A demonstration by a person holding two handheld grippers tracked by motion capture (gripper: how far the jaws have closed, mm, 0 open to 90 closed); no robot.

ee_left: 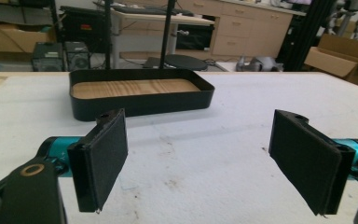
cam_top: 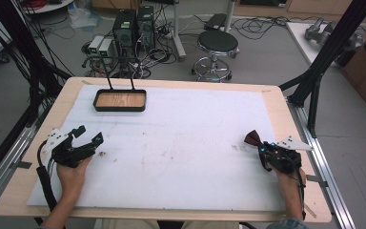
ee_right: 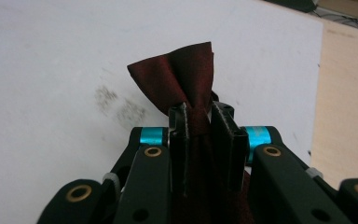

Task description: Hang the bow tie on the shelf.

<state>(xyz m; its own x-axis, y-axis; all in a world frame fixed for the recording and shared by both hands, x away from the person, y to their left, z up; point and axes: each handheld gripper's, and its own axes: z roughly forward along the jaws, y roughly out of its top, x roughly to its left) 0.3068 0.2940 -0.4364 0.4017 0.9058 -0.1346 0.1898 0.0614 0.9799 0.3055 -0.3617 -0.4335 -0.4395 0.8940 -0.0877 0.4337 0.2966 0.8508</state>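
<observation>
On the bench (cam_top: 19, 191), a wooden top is covered over most of its surface by a white mat (cam_top: 181, 148), which is marked by faint dark smudges near its middle. At the left edge of the mat, the left gripper (cam_top: 86, 135) is held by the person's left hand (cam_top: 71, 174), resting low over the surface. Its jaws are spread wide, with nothing between them; in the left gripper view, the two black padded jaw faces are seen well apart, and the bare mat is visible in the gap.

At the far left part of the mat, a black tray (cam_top: 120, 108) with a wood-grain floor is placed. It is seen straight ahead of the left gripper (ee_left: 196, 158) in that gripper's view, where the tray (ee_left: 142, 105) is shown with low black walls and nothing in it.

At the right edge of the mat, the right gripper (cam_top: 262, 145) is held by the person's right hand (cam_top: 290, 183). Its jaws are closed narrowly on a dark red cloth (cam_top: 252, 138). In the right gripper view, the cloth (ee_right: 179, 79) is pinched between the jaws of the right gripper (ee_right: 200, 140), with a folded portion fanning out beyond the jaw tips above the mat and the remainder trailing back beneath the gripper body.

Beyond the bench, a round black stool (cam_top: 218, 43) and computer equipment (cam_top: 133, 26) with cables are set on the floor.
</observation>
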